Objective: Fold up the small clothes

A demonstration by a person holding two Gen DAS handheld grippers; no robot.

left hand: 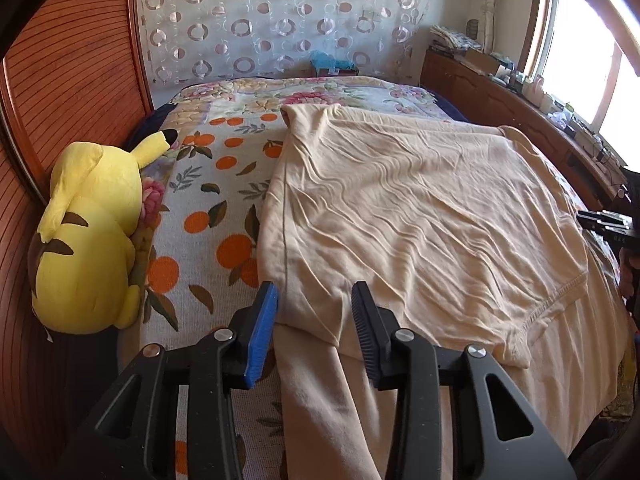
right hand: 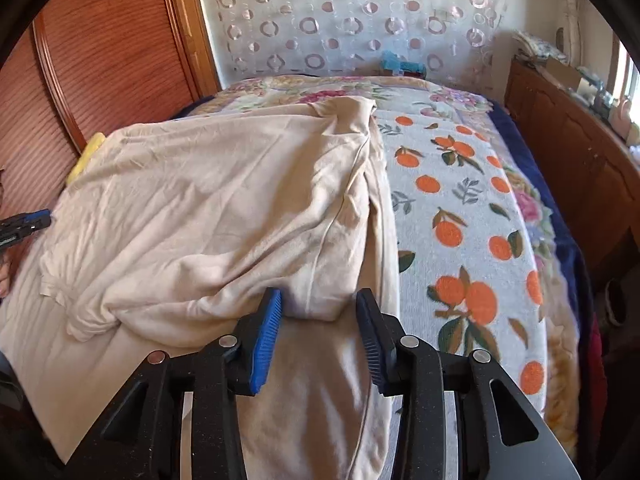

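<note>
The left gripper (left hand: 314,294), black with one blue ribbed pad and one black, stands part spread over the near left edge of the shirt (left hand: 420,208); cloth lies between the pads, but no pad visibly presses it. The right gripper (right hand: 318,300) is likewise part spread, with a folded corner of the shirt bulging between its pads; whether the blue pad touches the cloth is hard to tell.

The shirt is soft cream knit, finely wrinkled, with a stitched hem. It lies folded back on itself across the bed, its near part running out of view under the grippers.

Under it is a nubbly blanket (right hand: 460,208) printed with oranges and leaves, then a floral quilt (left hand: 280,92) farther off. A plush (left hand: 88,236), yellow with brown stripes, lies at the left edge against a ribbed wooden door (left hand: 72,72); the right wrist view shows only a yellow sliver.

Beyond hangs a sheer curtain (left hand: 280,16) with ring patterns. A wooden cabinet (left hand: 500,96) holds blurred clutter beneath a glaring window (left hand: 580,60).
</note>
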